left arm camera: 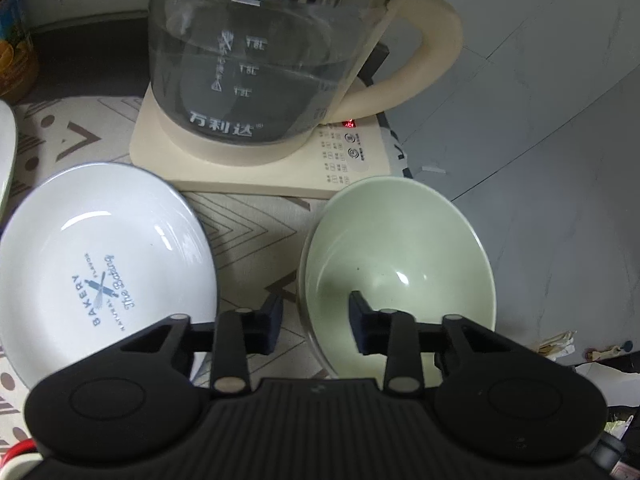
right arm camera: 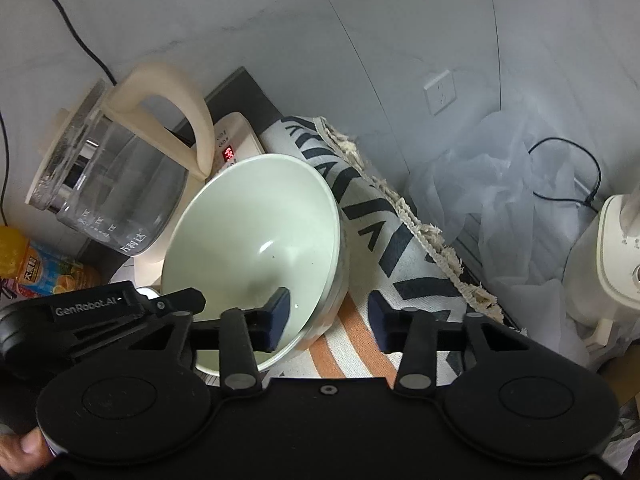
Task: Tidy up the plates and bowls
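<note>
While both tongs (left arm camera: 316, 320) (right arm camera: 328, 320) straddle its rim, pads not pressing, the empty green bowl (left arm camera: 400, 248) sits at the worktop's (left arm camera: 248, 224) edge beside the plate (left arm camera: 100, 264) and kettle (left arm camera: 256, 52).

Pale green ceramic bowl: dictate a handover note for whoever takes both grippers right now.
Left gripper: open, jaws straddling one rim of the pale green ceramic bowl, one finger inside, one outside, not pinching.
Right gripper: open, straddling the opposite rim the same way.
White round plate with blue bakery print: on the patterned tablecloth, beside the bowl, not touching it.
Done: nothing visibly stacked.
Left: grip the bowl, then sort bowl and plate.
</note>
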A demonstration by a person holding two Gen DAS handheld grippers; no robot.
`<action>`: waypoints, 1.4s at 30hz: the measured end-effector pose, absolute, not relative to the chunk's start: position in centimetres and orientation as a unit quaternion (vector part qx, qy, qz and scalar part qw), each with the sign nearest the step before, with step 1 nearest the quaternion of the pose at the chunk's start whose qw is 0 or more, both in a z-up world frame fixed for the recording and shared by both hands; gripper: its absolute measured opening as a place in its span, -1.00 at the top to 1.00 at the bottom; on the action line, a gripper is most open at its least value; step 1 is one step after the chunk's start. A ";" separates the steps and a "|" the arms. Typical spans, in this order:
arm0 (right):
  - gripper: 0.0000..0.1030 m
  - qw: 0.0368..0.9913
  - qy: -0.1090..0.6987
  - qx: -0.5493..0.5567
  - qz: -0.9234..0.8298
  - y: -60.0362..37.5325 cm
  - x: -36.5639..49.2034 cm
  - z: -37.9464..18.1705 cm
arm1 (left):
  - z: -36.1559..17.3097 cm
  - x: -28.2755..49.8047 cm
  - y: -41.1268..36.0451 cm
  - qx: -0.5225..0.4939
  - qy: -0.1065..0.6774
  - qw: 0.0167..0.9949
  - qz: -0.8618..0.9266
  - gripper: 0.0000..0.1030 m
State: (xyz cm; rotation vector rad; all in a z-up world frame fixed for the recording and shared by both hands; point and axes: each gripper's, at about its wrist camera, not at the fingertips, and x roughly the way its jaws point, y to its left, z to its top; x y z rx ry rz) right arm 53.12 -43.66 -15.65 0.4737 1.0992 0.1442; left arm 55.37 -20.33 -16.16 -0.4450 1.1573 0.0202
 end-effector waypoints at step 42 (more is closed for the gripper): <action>0.60 0.876 0.419 0.209 0.115 -39.1 41.0 -5.9 | -5.4 41.3 -14.1 -0.272 0.464 0.843 0.025 0.82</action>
